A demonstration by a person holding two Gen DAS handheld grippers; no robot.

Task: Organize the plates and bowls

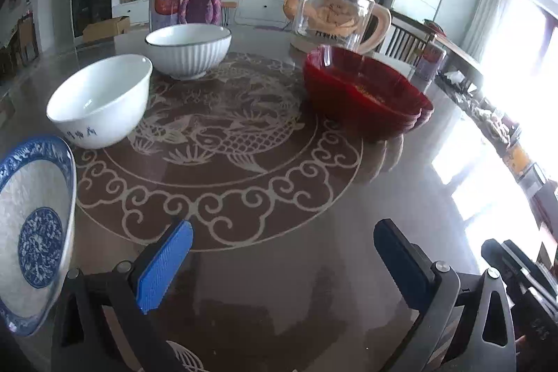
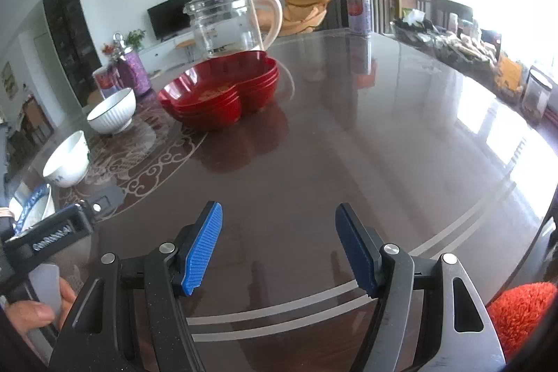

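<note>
The left hand-held gripper (image 1: 282,262) stands spread wide over bare bench (image 1: 279,295), nothing between its blue pads; the right hand-held gripper (image 2: 279,248) is likewise spread and empty, over the dark near part of the bench (image 2: 348,162) by its near edge; neither touches any dish.

Outward from the left one, the blue-and-white plate (image 1: 35,232) lies just beside its left finger, at the bench's near left, and looks tilted, though what it leans on I cannot tell; beyond it, toward the middle, sits the plain white bowl (image 1: 101,100) with blue writing, upright; just past that the ribbed white bowl (image 1: 188,49), close to it but apart; across the patterned round inlay, toward the far right, the stack of red heart-shaped plates (image 1: 362,96) rests in front of the glass kettle (image 1: 334,9).

The relation that matters: the two white bowls and the blue plate all lie to the left, ahead of the left hand-held gripper and well apart from the right one; the red stack (image 2: 223,93) lies ahead and slightly left of the right one, with nothing between; so I judge the left hand nearer for the bowls, the right for the red stack.
</note>
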